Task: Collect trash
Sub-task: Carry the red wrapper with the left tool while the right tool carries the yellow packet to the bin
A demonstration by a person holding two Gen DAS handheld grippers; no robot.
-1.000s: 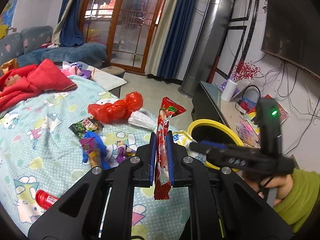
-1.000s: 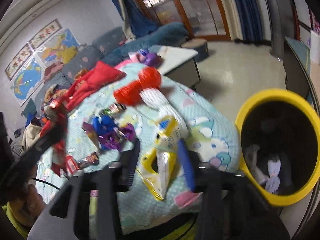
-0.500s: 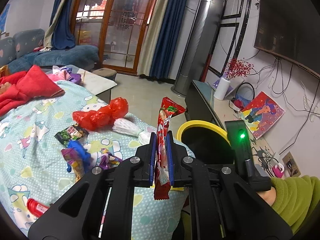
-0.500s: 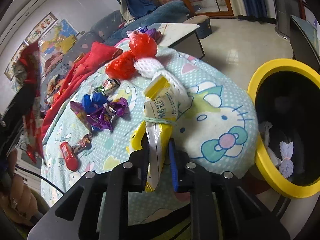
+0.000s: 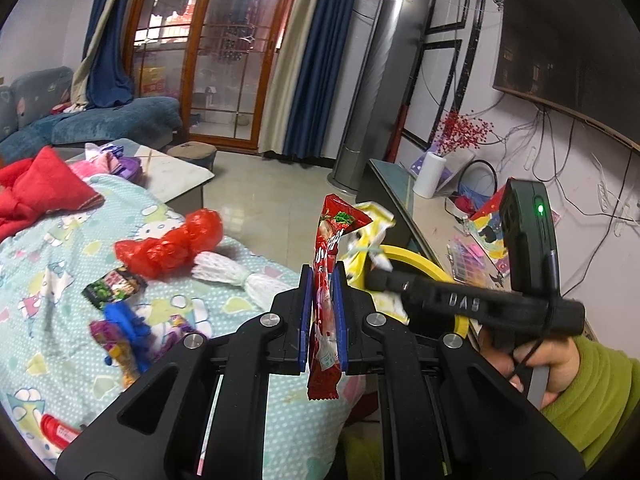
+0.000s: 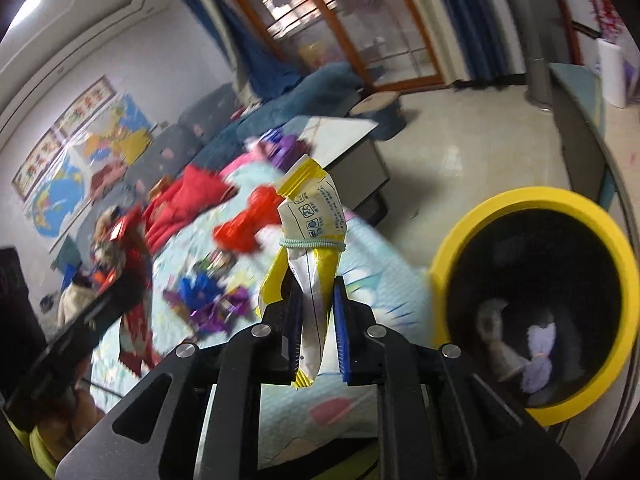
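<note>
Sofa (image 5: 112, 120): blue, by glass doors (image 5: 224, 52)
Red cloth (image 5: 40, 188): crumpled on patterned bedsheet (image 5: 48, 280)
Paper roll (image 5: 430, 176): upright on side counter
Wall maps (image 6: 80, 152): behind bed

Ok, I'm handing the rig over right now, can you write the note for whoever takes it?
Left gripper: shut on a red wrapper, held upright.
Right gripper: shut on a yellow packet tied with a band, lifted off the bed.
Bin: yellow rim, right of the bed, some trash already inside.
Done: both pieces picked up.
Left: drop both into the bin, then clear the bed: red bag, white bundle, green wrapper, blue and purple wrappers, red tube.
</note>
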